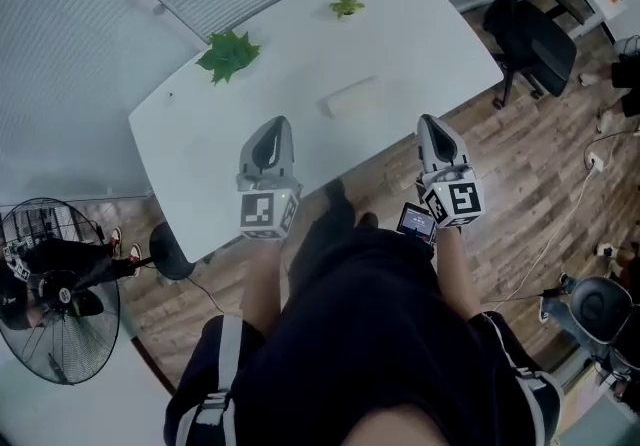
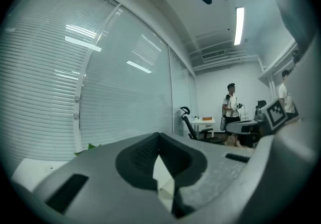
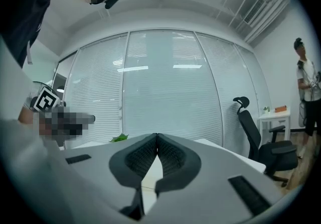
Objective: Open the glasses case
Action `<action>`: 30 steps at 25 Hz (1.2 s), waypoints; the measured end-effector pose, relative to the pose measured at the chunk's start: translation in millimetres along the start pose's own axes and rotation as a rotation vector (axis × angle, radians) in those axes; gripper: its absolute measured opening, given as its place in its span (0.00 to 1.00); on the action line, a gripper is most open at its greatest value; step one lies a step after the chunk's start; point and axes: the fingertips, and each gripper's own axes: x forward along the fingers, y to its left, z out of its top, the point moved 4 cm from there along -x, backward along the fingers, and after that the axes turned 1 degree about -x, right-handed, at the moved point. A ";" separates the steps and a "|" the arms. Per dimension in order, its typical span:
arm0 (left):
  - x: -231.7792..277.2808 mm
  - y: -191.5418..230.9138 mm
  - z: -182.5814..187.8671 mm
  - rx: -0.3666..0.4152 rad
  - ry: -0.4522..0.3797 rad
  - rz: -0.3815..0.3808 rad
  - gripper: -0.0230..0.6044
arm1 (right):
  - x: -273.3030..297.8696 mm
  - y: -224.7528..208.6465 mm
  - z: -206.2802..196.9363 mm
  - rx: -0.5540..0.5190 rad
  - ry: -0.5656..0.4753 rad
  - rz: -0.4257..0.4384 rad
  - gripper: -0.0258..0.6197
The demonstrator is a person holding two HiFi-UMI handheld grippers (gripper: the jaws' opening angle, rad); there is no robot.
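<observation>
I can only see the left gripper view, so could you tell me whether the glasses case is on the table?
Observer: Yes, the case lies mid-table, with nothing touching it.
Operator: Thank you. Is the right gripper open?
Observer: No, the right gripper is shut and empty.
Operator: Is anything lying near the case?
Observer: Only a big sprig and a small sprig, both beyond it towards the far edge.

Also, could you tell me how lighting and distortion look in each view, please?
Head view: even, soft light, but the pale glasses case nearly blends into the white table. Left gripper view: strong fisheye curving the blinds, with the ceiling light reflected as streaks across them. Right gripper view: similar bowing, dark vignetted corners.
</observation>
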 end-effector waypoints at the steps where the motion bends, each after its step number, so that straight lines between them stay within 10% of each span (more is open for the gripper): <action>1: 5.9 5.5 1.6 -0.008 -0.008 -0.003 0.04 | 9.5 -0.6 0.8 0.001 0.003 0.003 0.06; 25: 57.8 34.0 5.8 -0.049 0.008 0.015 0.04 | 98.9 -19.6 -31.5 -0.039 0.110 0.074 0.07; 27: 59.9 32.7 7.7 -0.041 0.009 0.015 0.04 | 101.7 -19.5 -36.9 -0.036 0.131 0.099 0.30; 30: 61.9 32.7 11.2 -0.041 0.004 0.022 0.04 | 105.1 -19.6 -50.5 -0.070 0.179 0.123 0.36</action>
